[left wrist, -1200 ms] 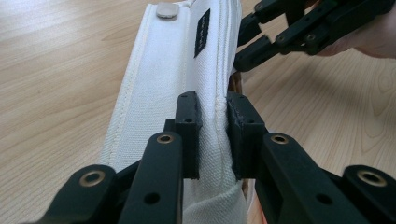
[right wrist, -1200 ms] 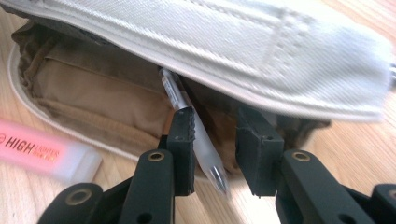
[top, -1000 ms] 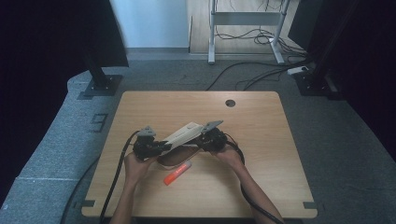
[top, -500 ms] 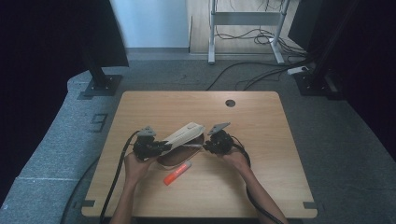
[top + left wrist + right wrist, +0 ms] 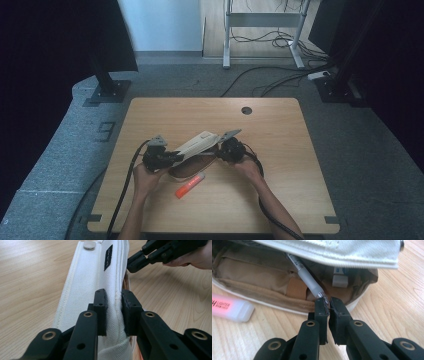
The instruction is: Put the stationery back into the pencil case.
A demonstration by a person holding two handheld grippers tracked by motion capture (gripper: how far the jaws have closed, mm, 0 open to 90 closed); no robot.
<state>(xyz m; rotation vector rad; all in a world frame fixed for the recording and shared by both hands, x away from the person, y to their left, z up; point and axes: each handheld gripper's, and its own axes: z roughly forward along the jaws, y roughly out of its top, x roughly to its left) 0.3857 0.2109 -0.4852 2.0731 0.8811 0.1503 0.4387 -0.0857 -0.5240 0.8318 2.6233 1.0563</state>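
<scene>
A white canvas pencil case (image 5: 197, 144) lies mid-table with its flap (image 5: 87, 277) lifted. My left gripper (image 5: 113, 312) is shut on the flap's edge and holds it up; in the high view it (image 5: 172, 157) is at the case's left end. Under the flap is the tan lining (image 5: 249, 270). A clear pen (image 5: 305, 275) slants out of the opening, and my right gripper (image 5: 329, 306) is shut on its tip, at the case's right end (image 5: 220, 150). A white eraser (image 5: 340, 277) sits inside. An orange highlighter (image 5: 190, 185) lies on the table in front of the case.
The wooden table (image 5: 280, 190) has a round cable hole (image 5: 246, 110) near its far edge. Both gripper cables trail off the near edge. Monitor stands and loose cables are on the grey floor beyond the table.
The right gripper has shifted slightly at the case's mouth. The left gripper still holds the flap up in about the same place. The highlighter has not moved.
</scene>
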